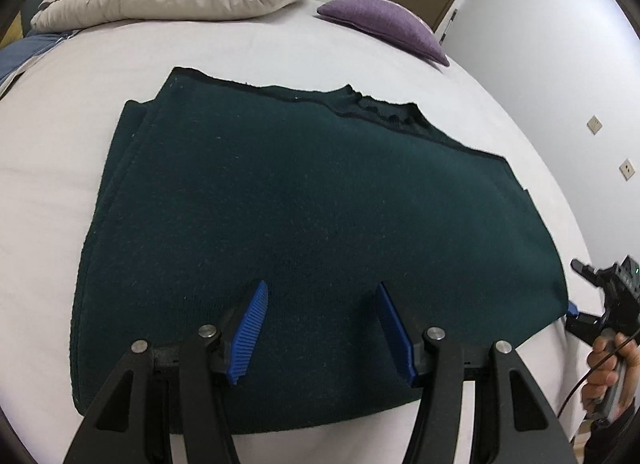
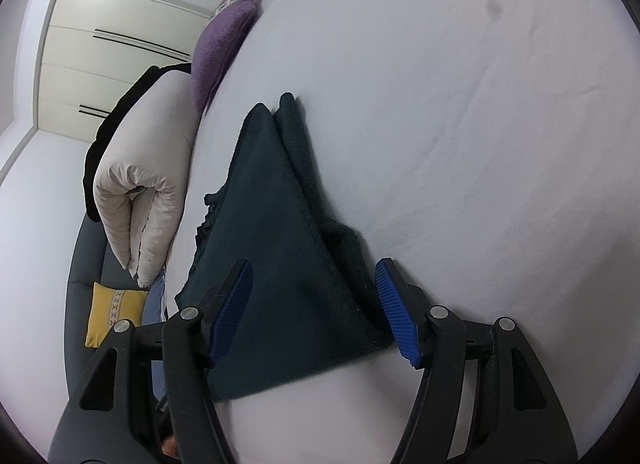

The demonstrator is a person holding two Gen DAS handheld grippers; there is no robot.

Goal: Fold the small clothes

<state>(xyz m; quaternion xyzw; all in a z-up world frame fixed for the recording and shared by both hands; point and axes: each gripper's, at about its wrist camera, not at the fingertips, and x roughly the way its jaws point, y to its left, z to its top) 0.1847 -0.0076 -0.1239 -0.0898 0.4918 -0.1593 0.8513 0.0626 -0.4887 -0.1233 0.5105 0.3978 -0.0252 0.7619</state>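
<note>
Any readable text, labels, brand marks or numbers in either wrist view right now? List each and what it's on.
None readable in either view.
Dark green knitted garment: no tag or print visible.
Purple cushion: plain.
Yellow cushion: a band of cross-shaped pattern, not letters.
Wall switch plates: blank.
Right gripper: a small green spot on its body, too small to read.
</note>
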